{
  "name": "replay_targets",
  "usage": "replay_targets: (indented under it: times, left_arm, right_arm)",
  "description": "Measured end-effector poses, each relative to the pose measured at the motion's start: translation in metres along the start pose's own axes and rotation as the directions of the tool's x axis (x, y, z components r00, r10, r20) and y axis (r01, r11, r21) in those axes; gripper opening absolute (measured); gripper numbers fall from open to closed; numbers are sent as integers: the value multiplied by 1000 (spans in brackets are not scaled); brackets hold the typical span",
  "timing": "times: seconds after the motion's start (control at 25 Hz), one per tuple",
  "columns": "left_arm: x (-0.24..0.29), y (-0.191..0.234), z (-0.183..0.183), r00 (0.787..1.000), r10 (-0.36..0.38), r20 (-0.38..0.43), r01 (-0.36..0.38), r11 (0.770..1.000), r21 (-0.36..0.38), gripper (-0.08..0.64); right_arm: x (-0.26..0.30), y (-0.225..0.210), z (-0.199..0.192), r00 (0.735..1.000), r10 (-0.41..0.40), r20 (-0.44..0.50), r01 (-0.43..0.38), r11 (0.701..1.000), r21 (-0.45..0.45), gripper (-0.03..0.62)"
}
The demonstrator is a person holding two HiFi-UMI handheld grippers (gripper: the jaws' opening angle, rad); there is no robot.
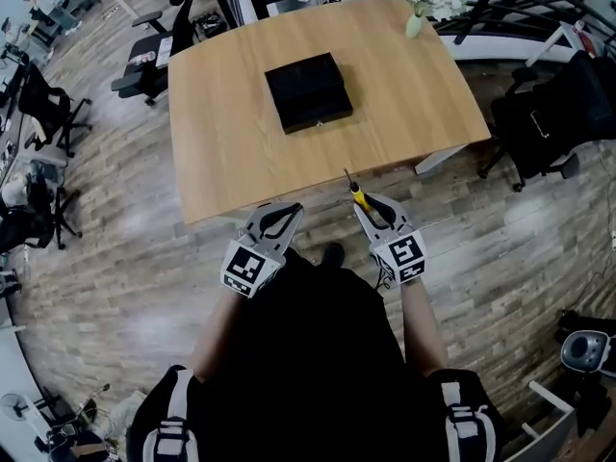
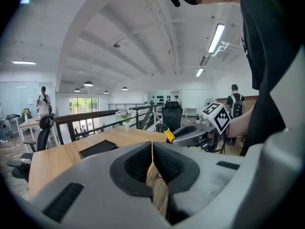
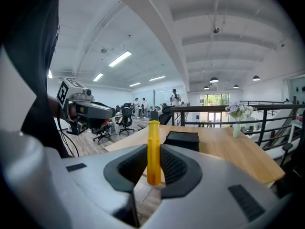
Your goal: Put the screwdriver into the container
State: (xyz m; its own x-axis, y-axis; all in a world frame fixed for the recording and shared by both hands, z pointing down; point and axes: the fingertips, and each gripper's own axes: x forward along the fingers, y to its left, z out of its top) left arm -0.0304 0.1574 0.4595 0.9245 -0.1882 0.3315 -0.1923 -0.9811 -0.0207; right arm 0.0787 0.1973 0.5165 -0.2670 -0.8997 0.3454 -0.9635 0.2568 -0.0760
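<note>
Right gripper clenches the screwdriver by its yellow handle. Left gripper, beside it, is closed and empty. The step looks like carrying. The tool's long axis runs roughly along the jaws, with the shaft pointing ahead. Black container sits well ahead and looks closed, so the next move likely needs a forward reach.

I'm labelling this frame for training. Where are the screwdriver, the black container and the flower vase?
screwdriver (image 3: 153,147): right gripper view, on its yellow handle.
container (image 1: 308,91): head view, middle of its black top.
vase (image 1: 414,25): head view, on its pale body.
</note>
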Motion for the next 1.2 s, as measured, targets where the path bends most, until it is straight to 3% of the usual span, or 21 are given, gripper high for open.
replay_targets:
  times: [0.2, 0.52, 0.88, 1.2]
  left_arm:
    - [-1, 5, 1, 1000, 12, 0, -12, 1000, 1, 28]
    - [5, 21, -24, 1000, -4, -18, 3, 997, -75, 28]
    - [62, 61, 19, 995, -62, 80, 66, 997, -50, 28]
    - [92, 110, 25, 994, -45, 101, 54, 995, -81, 28]
  right_arm:
    - [8, 1, 4, 1000, 24, 16, -24, 1000, 11, 91]
    - [37, 5, 9, 999, 51, -16, -51, 999, -14, 92]
    - [52, -38, 30, 997, 9, -81, -16, 996, -91, 92]
    - [90, -59, 51, 994, 27, -101, -40, 990, -134, 92]
